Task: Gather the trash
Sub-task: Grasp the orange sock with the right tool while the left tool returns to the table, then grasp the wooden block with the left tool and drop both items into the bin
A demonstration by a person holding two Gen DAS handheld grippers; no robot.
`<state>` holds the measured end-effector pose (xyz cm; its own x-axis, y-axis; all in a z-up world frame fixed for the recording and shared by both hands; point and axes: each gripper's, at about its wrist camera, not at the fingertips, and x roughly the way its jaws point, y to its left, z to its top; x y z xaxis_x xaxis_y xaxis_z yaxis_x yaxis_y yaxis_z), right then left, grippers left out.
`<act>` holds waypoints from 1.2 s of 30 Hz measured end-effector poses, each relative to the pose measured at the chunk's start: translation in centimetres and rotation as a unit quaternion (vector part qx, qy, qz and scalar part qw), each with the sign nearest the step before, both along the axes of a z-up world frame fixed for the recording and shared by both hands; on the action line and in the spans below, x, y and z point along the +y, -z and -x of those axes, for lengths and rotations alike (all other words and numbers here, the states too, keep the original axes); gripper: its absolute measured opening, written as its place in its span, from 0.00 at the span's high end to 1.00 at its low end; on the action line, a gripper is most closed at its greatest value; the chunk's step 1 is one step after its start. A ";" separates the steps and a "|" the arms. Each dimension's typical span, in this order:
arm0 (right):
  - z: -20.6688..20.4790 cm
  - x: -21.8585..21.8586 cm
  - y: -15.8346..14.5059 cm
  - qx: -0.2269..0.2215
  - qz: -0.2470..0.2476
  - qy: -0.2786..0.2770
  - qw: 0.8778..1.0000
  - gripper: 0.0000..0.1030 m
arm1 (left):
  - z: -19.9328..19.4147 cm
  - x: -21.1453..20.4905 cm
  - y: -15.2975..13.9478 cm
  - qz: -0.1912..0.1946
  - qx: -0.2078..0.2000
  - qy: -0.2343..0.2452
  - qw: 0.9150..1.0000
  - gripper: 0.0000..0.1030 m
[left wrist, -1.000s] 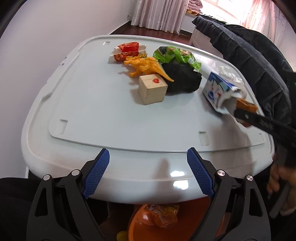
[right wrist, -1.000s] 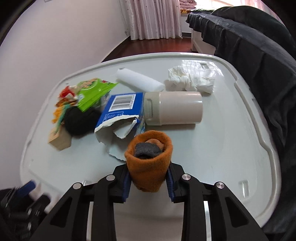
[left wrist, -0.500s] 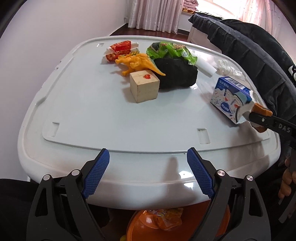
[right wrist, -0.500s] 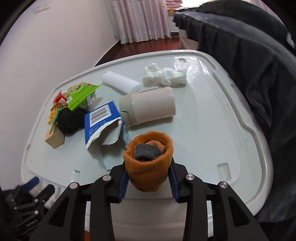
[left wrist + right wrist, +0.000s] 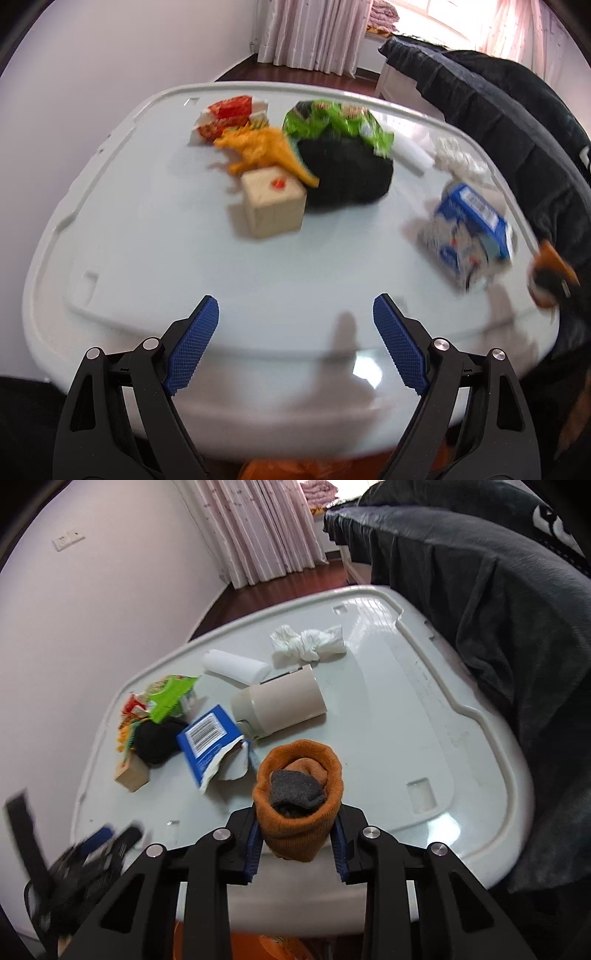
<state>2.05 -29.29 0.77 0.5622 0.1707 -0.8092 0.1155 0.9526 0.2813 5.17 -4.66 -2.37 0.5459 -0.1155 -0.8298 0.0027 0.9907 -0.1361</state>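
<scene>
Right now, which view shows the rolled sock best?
Right wrist: the rolled sock sits sharp and central between the closing right gripper pads. Left wrist shows only a blurred orange bit at its right edge.

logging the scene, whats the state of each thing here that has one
right gripper: jaws closing, pads on the rolled orange sock
left gripper: open, empty
blue carton: torn open, lying flat
beige bottle: on its side
tissue: crumpled
green wrapper: crumpled
wooden block: resting flat

Orange sock roll (image 5: 301, 805) — grey core
</scene>
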 end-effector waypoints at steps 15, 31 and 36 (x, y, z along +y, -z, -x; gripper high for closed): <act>0.5 -0.2 1.2 0.006 -0.008 -0.008 1.000 0.70 | -6.0 2.4 1.1 -0.034 -0.020 -0.050 0.998 0.66; 5.0 3.2 -2.0 -0.037 0.054 -0.067 0.996 0.70 | 6.4 1.2 -5.7 -0.043 -0.042 0.043 0.997 0.66; 8.4 4.6 -3.5 -0.038 0.049 -0.098 0.993 0.69 | 10.8 0.7 -5.4 -0.048 -0.005 0.074 0.996 0.66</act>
